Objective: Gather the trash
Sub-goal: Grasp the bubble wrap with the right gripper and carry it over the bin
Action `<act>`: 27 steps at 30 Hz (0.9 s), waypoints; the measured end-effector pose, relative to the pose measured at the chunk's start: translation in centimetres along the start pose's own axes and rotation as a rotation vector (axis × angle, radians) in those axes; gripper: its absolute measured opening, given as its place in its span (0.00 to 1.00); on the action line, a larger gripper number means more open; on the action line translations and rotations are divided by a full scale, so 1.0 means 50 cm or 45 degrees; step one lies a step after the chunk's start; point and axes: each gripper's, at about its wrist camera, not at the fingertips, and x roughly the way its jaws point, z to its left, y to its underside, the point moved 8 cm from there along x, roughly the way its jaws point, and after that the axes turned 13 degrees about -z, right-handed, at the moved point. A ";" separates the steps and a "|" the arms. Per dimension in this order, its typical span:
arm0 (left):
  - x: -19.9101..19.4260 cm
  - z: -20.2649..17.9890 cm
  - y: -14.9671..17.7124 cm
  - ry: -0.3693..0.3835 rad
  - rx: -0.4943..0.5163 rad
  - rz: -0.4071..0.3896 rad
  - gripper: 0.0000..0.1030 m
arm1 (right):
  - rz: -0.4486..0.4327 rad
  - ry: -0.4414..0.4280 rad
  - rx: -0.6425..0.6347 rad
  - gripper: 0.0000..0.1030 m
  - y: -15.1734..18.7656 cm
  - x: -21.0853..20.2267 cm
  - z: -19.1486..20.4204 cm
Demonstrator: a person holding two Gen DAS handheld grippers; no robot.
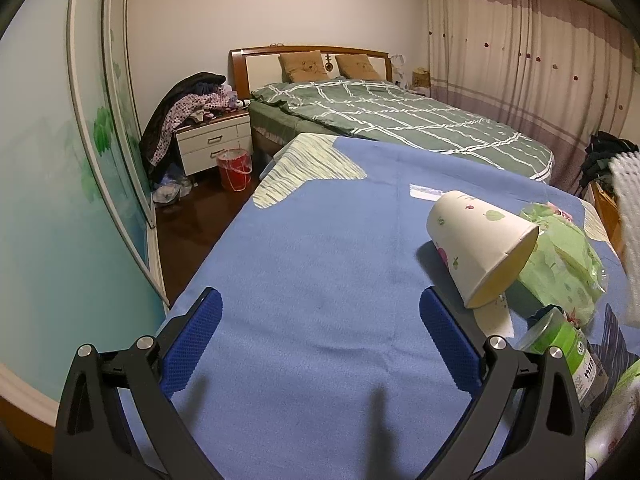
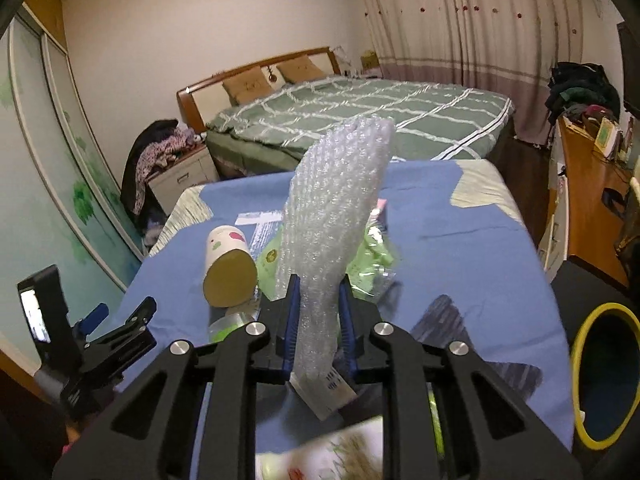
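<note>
Home bedroom. A made bed, nightstand, drawn curtains and wardrobe doors are seen.

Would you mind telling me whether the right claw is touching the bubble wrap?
Touching. The right wrist view shows the right claw shut on the bubble wrap, both blue fingers pressed against it.
</note>
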 end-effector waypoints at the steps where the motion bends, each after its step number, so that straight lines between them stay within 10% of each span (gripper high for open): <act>1: -0.001 0.000 0.000 0.001 0.000 -0.001 0.95 | -0.015 0.021 0.002 0.17 -0.001 -0.014 -0.013; 27: -0.005 0.001 -0.007 -0.005 0.006 0.005 0.95 | -0.008 0.971 0.350 0.19 0.156 -0.176 -0.616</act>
